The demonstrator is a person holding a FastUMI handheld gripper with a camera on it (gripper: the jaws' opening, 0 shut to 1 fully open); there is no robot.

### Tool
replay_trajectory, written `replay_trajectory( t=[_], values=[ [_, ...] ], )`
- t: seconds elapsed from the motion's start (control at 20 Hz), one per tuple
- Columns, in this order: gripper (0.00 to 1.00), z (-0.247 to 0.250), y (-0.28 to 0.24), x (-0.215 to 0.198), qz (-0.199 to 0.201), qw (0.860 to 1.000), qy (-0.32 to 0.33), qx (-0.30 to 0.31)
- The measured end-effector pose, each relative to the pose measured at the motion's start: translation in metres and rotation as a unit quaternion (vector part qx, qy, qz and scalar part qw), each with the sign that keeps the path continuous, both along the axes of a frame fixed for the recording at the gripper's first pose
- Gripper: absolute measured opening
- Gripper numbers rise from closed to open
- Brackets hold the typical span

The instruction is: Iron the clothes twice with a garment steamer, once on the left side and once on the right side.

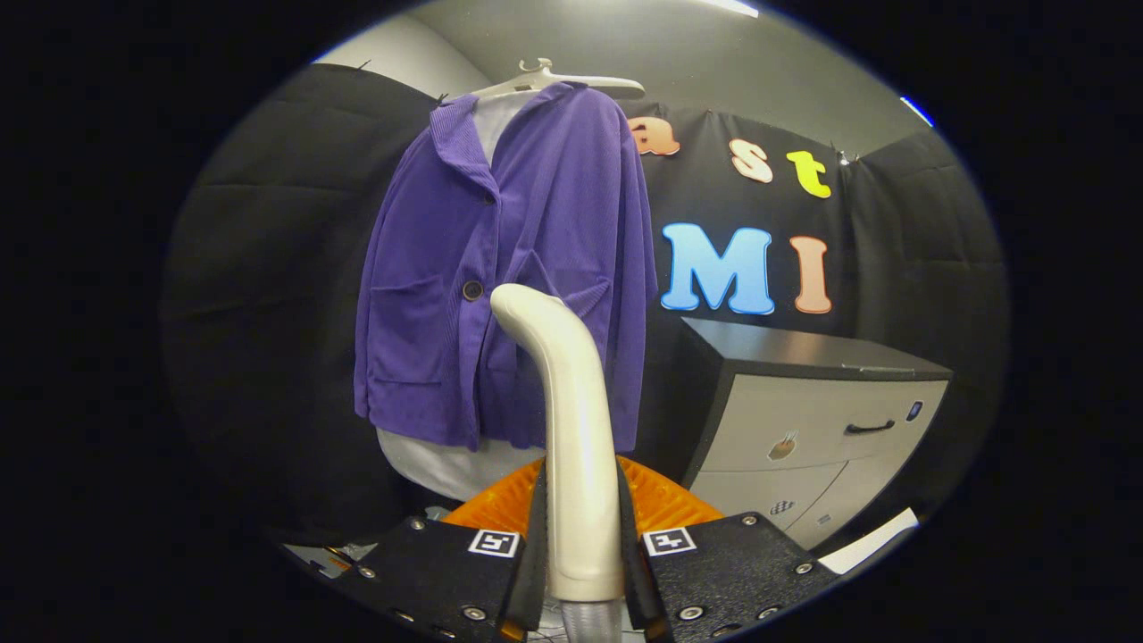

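1. The purple jacket (509, 268) hangs on a white hanger (563, 82) over a white shirt (446, 464), beyond the fingers and against the black booth wall. It hangs upright, with its front facing us.
2. We hold the garment steamer wand (576, 429) upright between the fingers. The gripper (580, 545) is clamped on the wand's lower shaft, with both fingers pressing its sides. The curved head points at the jacket near the lower dark button (472, 289). We can't tell whether the head touches the fabric or sits just short of it.
3. Risk: the wand is smooth and rounded and held low on its shaft. Side load from dragging on the cloth could twist it in the grip, and the head would drift off line.
4. Risk: the jacket hangs free on a single hook. If we push in too hard, it swings or rotates away and the pass misses one side.
5. Risk: the head sits near the placket, so it could catch on a button or a pocket edge and pull the jacket off the hanger.
6. Risk: the hose (589, 621) leaves below the fingers. We judge it could tug the wand at full reach.
7. The cabinet (804, 420) stands near the jacket's right side, so a wide right-side sweep could clip it.
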State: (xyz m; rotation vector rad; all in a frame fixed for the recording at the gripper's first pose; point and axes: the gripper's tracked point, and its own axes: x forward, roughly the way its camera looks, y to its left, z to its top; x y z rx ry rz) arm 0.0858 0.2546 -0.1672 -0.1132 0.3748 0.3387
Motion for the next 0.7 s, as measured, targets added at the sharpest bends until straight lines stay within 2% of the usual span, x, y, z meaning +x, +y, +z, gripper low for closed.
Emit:
replay_trajectory(
  t=[0.2,0.45,0.7],
  values=[
    [0.36,-0.021,0.002,-0.005,0.002,1.0,0.022,-0.005],
    [0.36,-0.026,0.002,-0.019,0.011,0.999,0.033,-0.008],
    [0.36,0.016,0.009,-0.014,0.018,1.0,-0.003,0.02]
  ],
)
